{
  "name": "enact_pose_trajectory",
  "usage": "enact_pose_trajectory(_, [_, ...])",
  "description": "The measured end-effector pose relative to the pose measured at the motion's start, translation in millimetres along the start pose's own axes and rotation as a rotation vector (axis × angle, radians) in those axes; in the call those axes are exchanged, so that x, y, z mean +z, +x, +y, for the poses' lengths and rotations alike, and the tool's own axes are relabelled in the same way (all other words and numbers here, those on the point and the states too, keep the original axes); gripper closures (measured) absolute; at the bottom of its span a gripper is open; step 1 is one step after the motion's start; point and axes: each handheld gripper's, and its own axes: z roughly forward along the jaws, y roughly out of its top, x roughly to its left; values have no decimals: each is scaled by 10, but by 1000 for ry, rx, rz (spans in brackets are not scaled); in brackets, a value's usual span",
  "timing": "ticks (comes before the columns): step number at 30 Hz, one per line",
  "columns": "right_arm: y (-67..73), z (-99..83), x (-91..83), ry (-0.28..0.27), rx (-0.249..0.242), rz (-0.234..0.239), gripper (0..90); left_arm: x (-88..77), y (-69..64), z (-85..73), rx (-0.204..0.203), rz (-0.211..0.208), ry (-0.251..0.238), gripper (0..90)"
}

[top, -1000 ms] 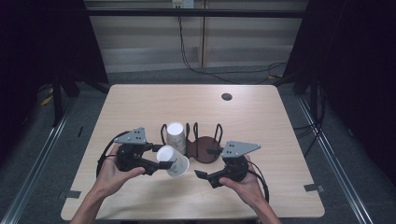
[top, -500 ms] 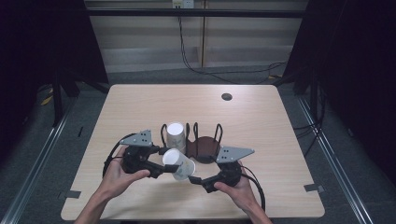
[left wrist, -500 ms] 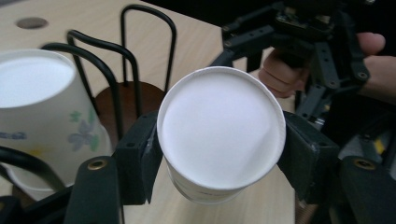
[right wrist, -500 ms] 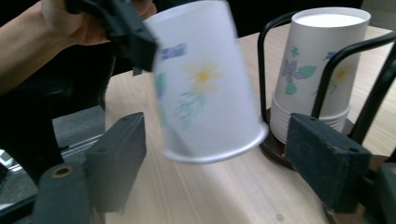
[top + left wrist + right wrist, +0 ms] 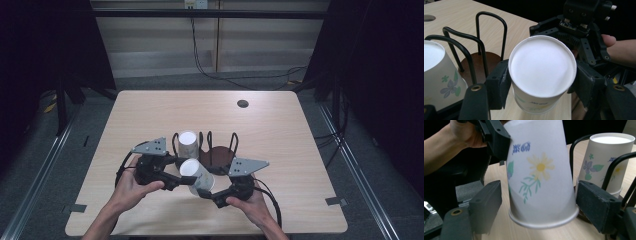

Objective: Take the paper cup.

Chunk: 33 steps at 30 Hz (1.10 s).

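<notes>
1. White paper cup (image 5: pixel 196 175) with a printed daisy and green leaves hangs upside down and tilted, lifted clear of the wooden table (image 5: pixel 280 135), just in front of the black wire cup rack (image 5: pixel 210 150).
2. Left gripper (image 5: pixel 541 82) is clamped on this cup near its closed base, one black pad pressed on each side; the flat white base faces that gripper's camera.
3. Right gripper (image 5: pixel 541 202) straddles the same cup lower down, near its rolled rim. Its jaws stand apart: the left pad (image 5: pixel 486 202) shows a gap from the cup wall, and the right pad (image 5: pixel 596 205) sits just beside the rim, contact unclear. These jaws have just been opening slightly, with the cup between them.
4. Second paper cup (image 5: pixel 188 144), also upside down and printed with flowers, stands in the rack's left end, just behind the held cup.
5. Rack has a round brown base (image 5: pixel 220 157) and upright black wire loops; the spot beside the standing cup is bare brown wood.
6. Person's left hand (image 5: pixel 131 186) and right hand (image 5: pixel 250 202) hold the grippers in front of the rack, near the table's front edge.
7. Small dark round hole (image 5: pixel 243 104) lies well behind the rack, toward the table's far right.
</notes>
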Motion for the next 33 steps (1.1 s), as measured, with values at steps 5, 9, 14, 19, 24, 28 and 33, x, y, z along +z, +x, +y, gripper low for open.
enact_pose_trajectory(5, [8,-15,28,-20,-8,6,194,35,-16,4,-7,-23,-3,360])
enact_pose_trajectory(9, [23,-29,56,-20,-15,11,198,48,-41,31,-4,-39,-15,360])
enact_pose_trajectory(14, [11,-31,43,-18,-12,15,271,47,-43,25,-8,-46,-15,360])
enact_pose_trajectory(19, [7,-23,27,-8,-11,18,279,38,-34,14,-9,-46,-7,360])
enact_pose_trajectory(24, [1,-15,20,26,-6,28,293,52,-25,-1,-12,-56,6,358])
enact_pose_trajectory(28, [3,3,3,48,0,45,303,53,-26,0,-25,-70,9,353])
enact_pose_trajectory(33, [-18,10,-17,67,14,53,307,49,-35,18,-29,-84,1,265])
